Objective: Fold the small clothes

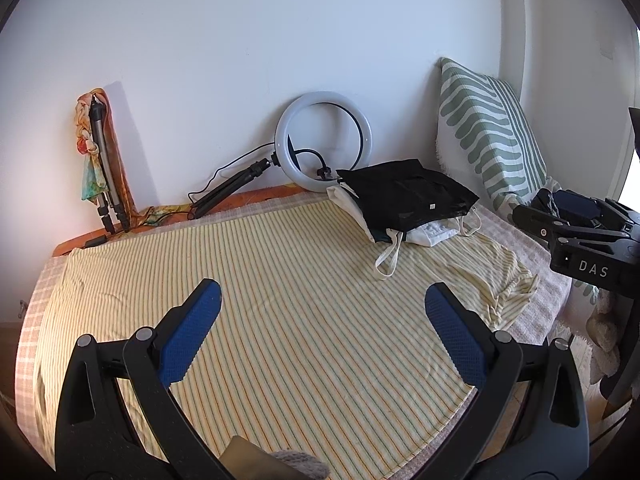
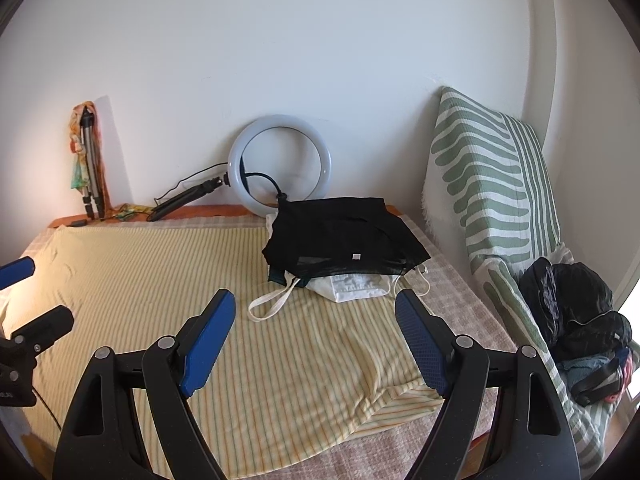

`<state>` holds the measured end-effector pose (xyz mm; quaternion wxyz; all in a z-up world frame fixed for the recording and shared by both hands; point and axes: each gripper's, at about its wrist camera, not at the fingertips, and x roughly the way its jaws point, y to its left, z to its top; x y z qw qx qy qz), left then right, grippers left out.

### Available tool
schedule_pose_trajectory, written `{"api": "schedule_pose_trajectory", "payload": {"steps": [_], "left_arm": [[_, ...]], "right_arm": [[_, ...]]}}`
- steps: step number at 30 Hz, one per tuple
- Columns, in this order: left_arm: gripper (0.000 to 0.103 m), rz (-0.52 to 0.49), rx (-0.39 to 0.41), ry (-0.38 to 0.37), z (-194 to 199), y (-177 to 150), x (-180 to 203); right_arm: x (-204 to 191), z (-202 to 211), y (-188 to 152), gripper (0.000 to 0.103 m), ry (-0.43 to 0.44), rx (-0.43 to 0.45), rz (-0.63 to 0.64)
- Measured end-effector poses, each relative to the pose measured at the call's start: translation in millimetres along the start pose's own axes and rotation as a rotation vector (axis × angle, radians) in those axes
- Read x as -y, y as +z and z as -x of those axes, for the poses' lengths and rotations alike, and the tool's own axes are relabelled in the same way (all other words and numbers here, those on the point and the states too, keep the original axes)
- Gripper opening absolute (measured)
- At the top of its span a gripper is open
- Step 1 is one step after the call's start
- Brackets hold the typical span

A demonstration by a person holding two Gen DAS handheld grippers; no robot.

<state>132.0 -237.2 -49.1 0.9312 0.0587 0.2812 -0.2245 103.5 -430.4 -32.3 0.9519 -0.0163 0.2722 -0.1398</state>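
Note:
A yellow striped cloth (image 1: 280, 280) lies spread over the bed; it also shows in the right wrist view (image 2: 180, 280). A pile of folded small clothes sits at the far right of the bed: a black garment (image 1: 408, 192) (image 2: 344, 240) on top of white ones (image 1: 432, 232) (image 2: 352, 288) with loose straps. My left gripper (image 1: 322, 304) is open and empty above the near part of the cloth. My right gripper (image 2: 316, 312) is open and empty, just short of the pile. Its body shows at the right of the left wrist view (image 1: 580, 236).
A white ring light (image 1: 322, 140) on a black tripod leans on the wall behind the pile. A green-and-white striped cushion (image 1: 488, 136) stands at the right. A folded tripod with a scarf (image 1: 100, 160) leans at the far left. A dark bag (image 2: 576, 320) lies right of the bed.

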Motion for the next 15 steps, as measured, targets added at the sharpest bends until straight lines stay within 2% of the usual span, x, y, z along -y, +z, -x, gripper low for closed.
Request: {"api": "schedule_pose_trajectory", "payload": {"steps": [15], "left_arm": [[0.103,-0.002,0.020,0.013,7.6,0.6,-3.8]], "right_arm": [[-5.0,-3.4,-3.8,0.082,0.011,-0.011,0.017]]}}
